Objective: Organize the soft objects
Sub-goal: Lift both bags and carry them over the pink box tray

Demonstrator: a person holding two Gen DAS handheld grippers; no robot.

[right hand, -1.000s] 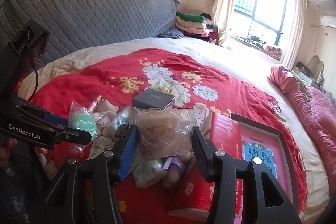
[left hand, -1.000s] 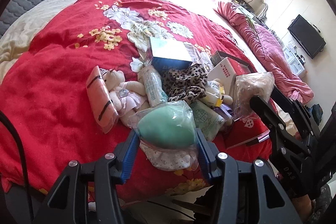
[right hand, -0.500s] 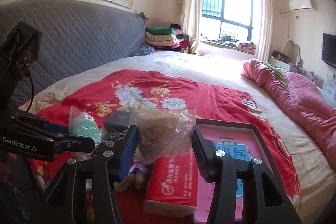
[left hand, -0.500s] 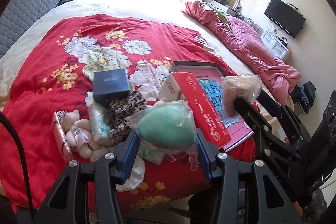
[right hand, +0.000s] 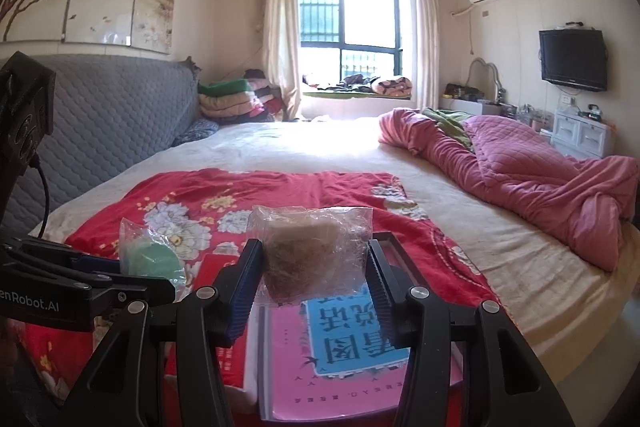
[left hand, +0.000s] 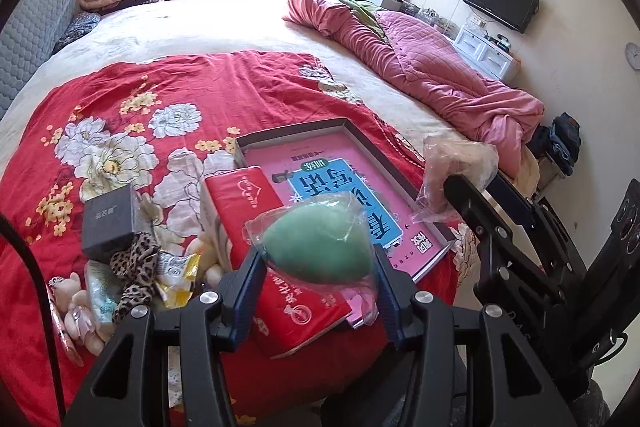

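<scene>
Bagged sponges: two, one green [left hand: 316, 247], one brown [right hand: 316, 259]
Grippers: two, left [left hand: 316, 291] and right [right hand: 314, 291]
Red tissue packs: one [left hand: 276, 259]
Pink books in trays: one [left hand: 352, 183]
Dark boxes: one [left hand: 108, 223]
Leopard-print cloths: one [left hand: 134, 267]
Plush toys: at least one [left hand: 78, 303]; pile partly hidden
Pink quilts: one [left hand: 424, 67]
Wall televisions: one [right hand: 572, 59]
</scene>
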